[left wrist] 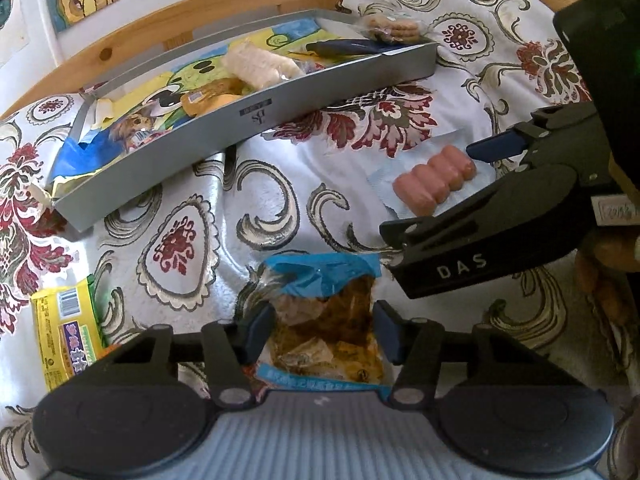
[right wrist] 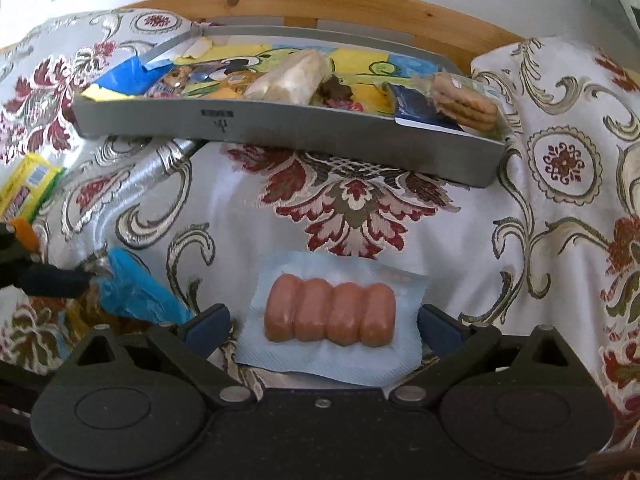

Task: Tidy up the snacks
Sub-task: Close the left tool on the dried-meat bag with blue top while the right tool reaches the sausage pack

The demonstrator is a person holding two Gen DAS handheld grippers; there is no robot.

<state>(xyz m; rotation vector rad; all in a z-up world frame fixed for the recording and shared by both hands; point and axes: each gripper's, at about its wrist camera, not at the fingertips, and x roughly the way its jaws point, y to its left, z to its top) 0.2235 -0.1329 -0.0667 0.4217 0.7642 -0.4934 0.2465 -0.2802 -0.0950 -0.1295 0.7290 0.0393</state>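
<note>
Left gripper [left wrist: 324,334] straddled the blue-topped snack pouch [left wrist: 326,320], fingers spread, not yet pinching. Right gripper [right wrist: 324,330] likewise gaped around the sausage pack [right wrist: 330,312] on the bedspread [right wrist: 500,280]. Both presumably lined up for transfer to the grey tray [right wrist: 340,140] beyond.

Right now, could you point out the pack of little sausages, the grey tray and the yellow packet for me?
sausage pack [right wrist: 330,312]: right wrist view, on the middle of the four sausages.
grey tray [right wrist: 304,136]: right wrist view, on its near outer wall.
yellow packet [left wrist: 64,332]: left wrist view, on its printed face.
</note>
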